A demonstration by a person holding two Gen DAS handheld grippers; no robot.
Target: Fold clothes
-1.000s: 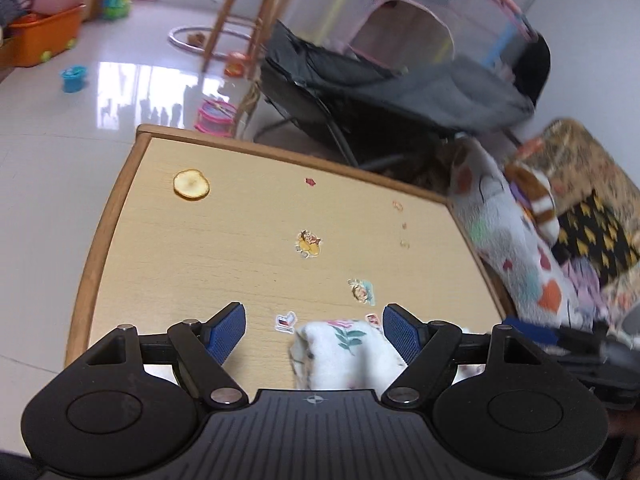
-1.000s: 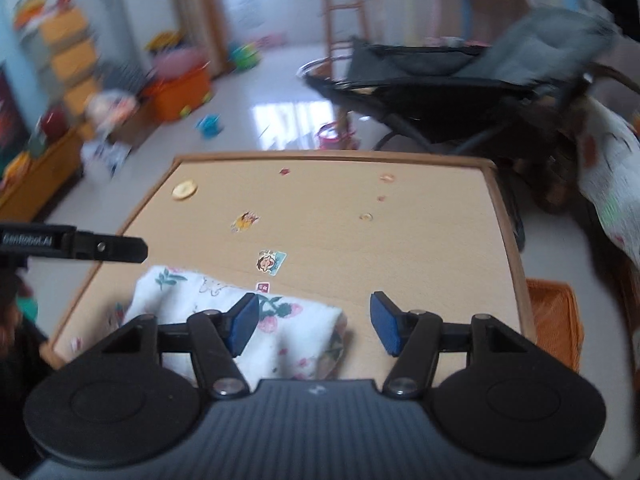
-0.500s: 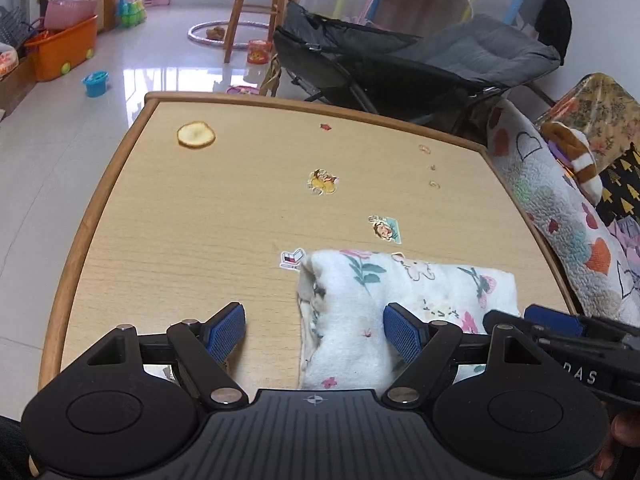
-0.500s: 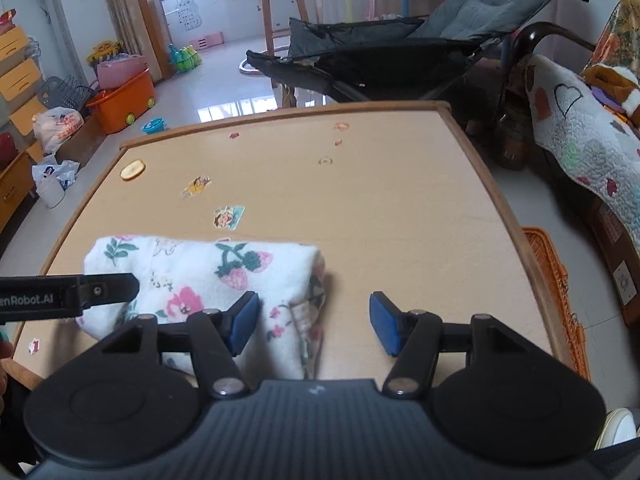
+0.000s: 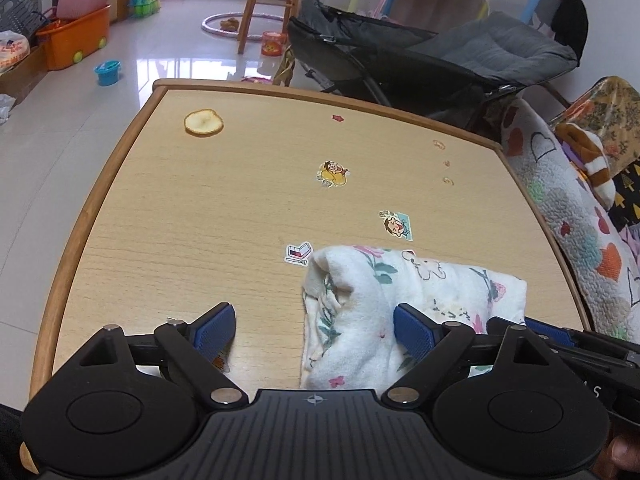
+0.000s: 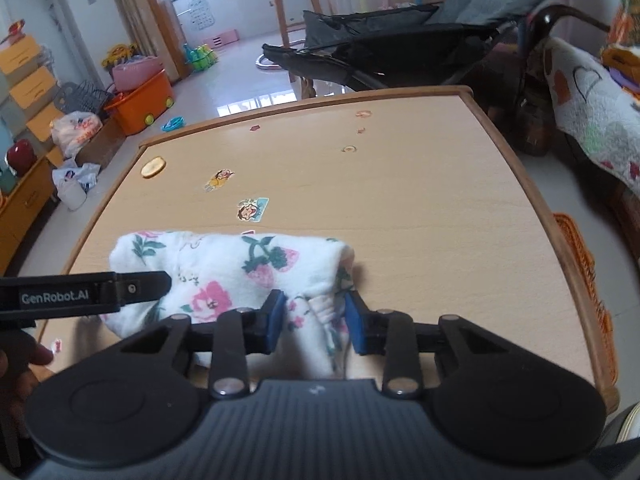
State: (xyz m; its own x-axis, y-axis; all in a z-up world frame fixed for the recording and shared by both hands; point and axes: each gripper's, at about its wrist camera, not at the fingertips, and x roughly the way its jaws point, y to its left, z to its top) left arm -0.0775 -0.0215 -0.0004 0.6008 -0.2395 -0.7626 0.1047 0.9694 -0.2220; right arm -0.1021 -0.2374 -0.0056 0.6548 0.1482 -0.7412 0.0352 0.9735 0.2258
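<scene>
from my left wrist, my left gripper (image 5: 314, 326) is spread wide, its blue pads apart with nothing pinched; the folded garment (image 5: 404, 300) lies on the wooden table (image 5: 168, 216) with its left end between the pads, nearer the right-hand one, which sits over the cloth. it is a thick white bundle printed with flowers and leaves, layered edges showing at that end, and its long axis runs across the view toward the table's right side. a cartoon sticker (image 5: 299, 253) sits just beside its far left corner. from my right wrist, my right gripper (image 6: 315, 316) has its pads drawn in on the garment's (image 6: 240, 268) right end, pinching a bunched fold of cloth between them. the bundle shows strawberries and pink blooms, rests near the table's (image 6: 420, 200) near edge, and stretches leftward from my pads, where the left gripper's finger (image 6: 136, 286) lies over its other end.
</scene>
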